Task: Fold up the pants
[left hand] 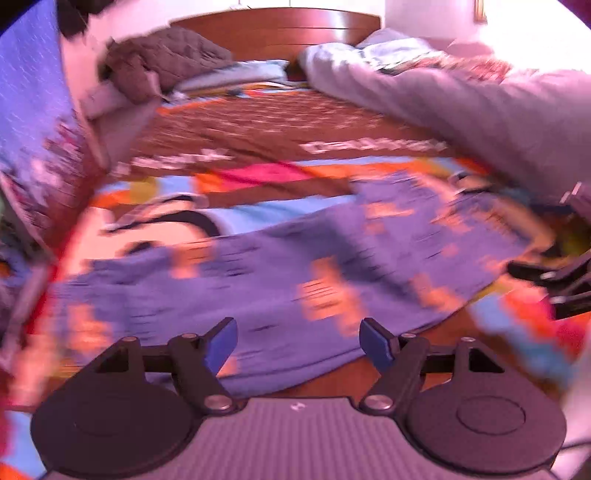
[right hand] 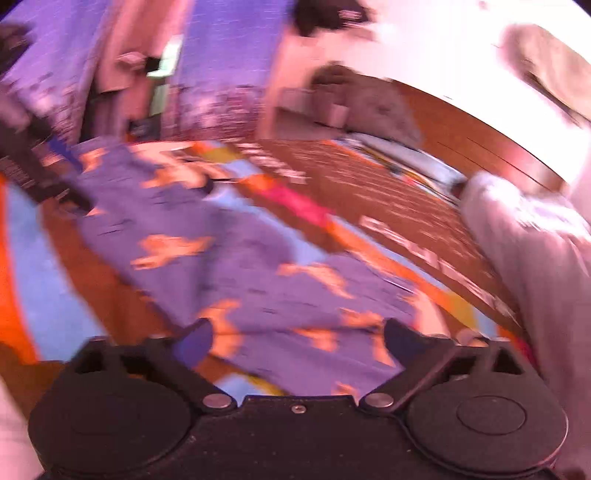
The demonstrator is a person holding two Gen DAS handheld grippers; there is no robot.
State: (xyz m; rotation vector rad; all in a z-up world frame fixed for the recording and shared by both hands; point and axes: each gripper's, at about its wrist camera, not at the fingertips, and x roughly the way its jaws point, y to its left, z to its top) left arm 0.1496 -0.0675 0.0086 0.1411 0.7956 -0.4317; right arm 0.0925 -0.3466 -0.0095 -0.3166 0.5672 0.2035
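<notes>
Bedroom, colourful bedspread [left hand: 258, 173], purple pants [left hand: 280, 269] spread flat, wooden headboard [left hand: 280, 29].

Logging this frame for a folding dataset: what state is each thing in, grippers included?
Purple pants: spread flat on the bed, ungripped; fold state unclear through blur.
Left gripper: open, jaws wide apart, holding nothing.
Right gripper: open, empty, over the pants.
Bedspread: laid out under the pants.
Grey blanket: bunched along the bed's right side.
Brown quilted cloth: crumpled near the headboard.
</notes>
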